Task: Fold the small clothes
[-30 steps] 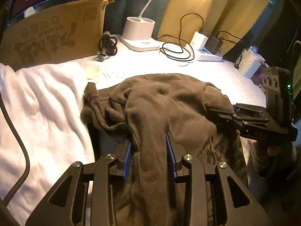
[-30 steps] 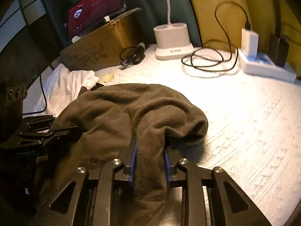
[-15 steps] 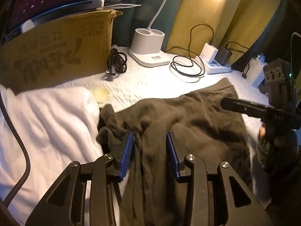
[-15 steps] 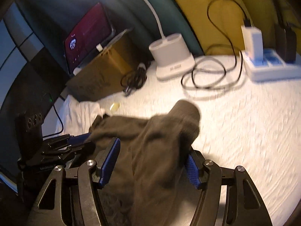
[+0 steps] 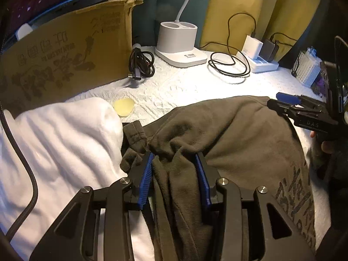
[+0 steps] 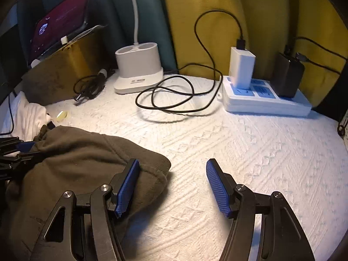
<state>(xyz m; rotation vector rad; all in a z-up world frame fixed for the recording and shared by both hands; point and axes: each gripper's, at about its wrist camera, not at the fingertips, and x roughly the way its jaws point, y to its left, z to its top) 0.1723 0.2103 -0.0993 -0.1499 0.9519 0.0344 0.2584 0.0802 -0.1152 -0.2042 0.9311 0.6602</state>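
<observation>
A: L wrist view: left gripper fingers opening, brown garment bunched between them, lying on table.

B: R wrist view: right gripper wide, empty, beside garment's edge. Fold laid; next likely regrip, fold again.

The garment runs off the bottom edge in both views, its print partly cut and unreadable. The towel is cut at the left. Lettering on the box stays illegible.

Black left gripper, blue ribbed pads, silver screws.
</observation>
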